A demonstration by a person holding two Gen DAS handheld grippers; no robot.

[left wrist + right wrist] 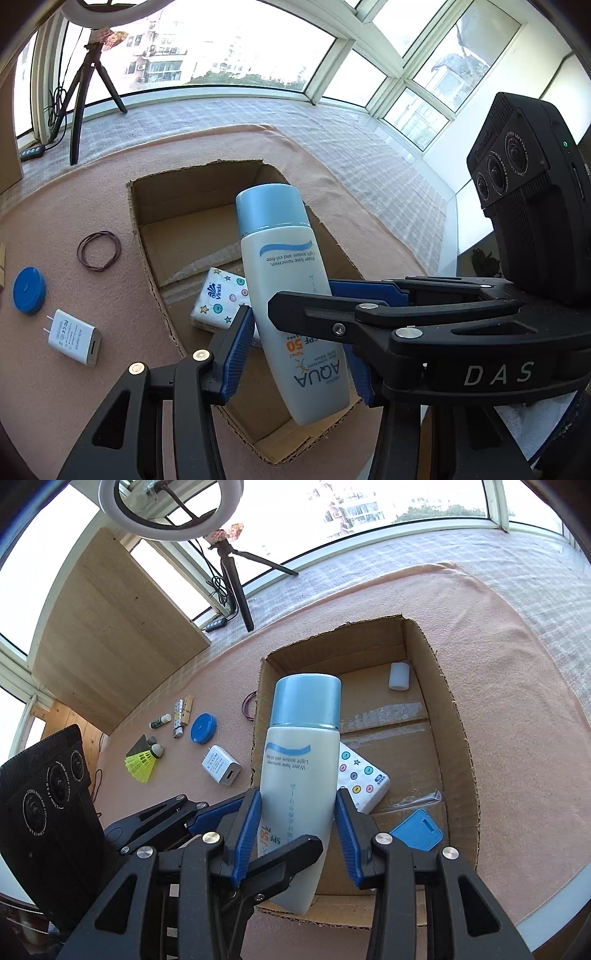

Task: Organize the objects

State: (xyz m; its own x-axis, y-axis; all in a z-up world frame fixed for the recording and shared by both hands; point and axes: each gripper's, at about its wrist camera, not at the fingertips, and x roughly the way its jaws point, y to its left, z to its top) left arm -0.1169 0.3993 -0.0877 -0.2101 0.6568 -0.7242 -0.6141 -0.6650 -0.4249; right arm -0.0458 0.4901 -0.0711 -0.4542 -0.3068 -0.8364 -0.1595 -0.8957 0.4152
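Note:
A white sunscreen bottle with a light-blue cap hangs tilted over the open cardboard box. Both grippers are shut on it. My left gripper clamps its lower body between blue pads. My right gripper reaches in from the right and grips it crosswise, just above. In the right wrist view the bottle sits between my right gripper's pads, with the left gripper crossing in front. Inside the box lie a tissue pack, a white cylinder and a blue flat case.
On the pink cloth left of the box lie a white charger, a blue round tape, hair ties, a yellow shuttlecock, a lighter and a small green bottle. A ring-light tripod stands by the window.

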